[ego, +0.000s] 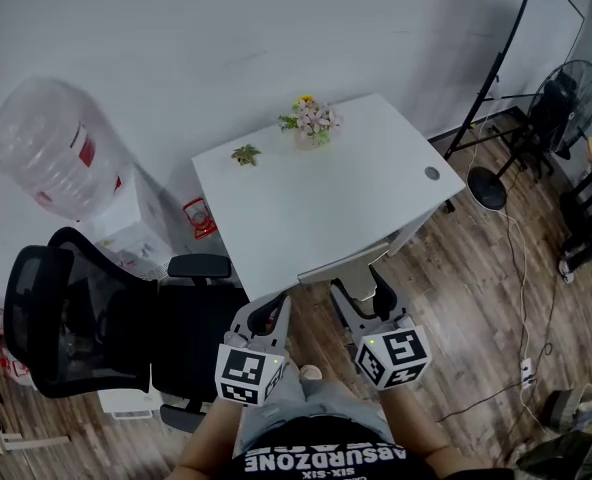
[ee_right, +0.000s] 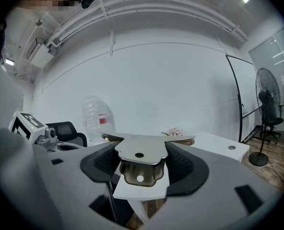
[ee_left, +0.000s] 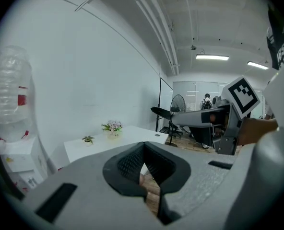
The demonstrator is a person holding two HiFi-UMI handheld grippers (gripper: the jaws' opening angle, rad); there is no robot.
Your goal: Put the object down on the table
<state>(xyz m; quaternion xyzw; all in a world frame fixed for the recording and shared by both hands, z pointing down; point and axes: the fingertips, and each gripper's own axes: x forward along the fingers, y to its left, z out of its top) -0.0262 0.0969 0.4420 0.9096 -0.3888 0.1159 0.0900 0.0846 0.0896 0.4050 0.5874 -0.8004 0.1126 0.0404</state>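
White table (ego: 316, 198) lies straight ahead of the flat steel utensil (ee_right: 139, 153), whose broad blade runs crosswise over the near edge. The right gripper (ego: 361, 290) pinches its handle. The left gripper (ego: 266, 313) is pressed together, empty, alongside.

The right gripper (ee_right: 141, 166) is seen with its dark pads closed on a flat metal object (ee_right: 139, 151), which is held level and is pierced by two small holes. Behind the metal object a white desk (ee_right: 218, 142) is seen, with a small bunch of flowers (ee_right: 173, 132) standing on it. To the left of the metal object a clear water bottle (ee_right: 95, 115) and a black office chair (ee_right: 65, 127) are shown against the white wall. Far to its right a standing fan (ee_right: 269, 96) is seen.
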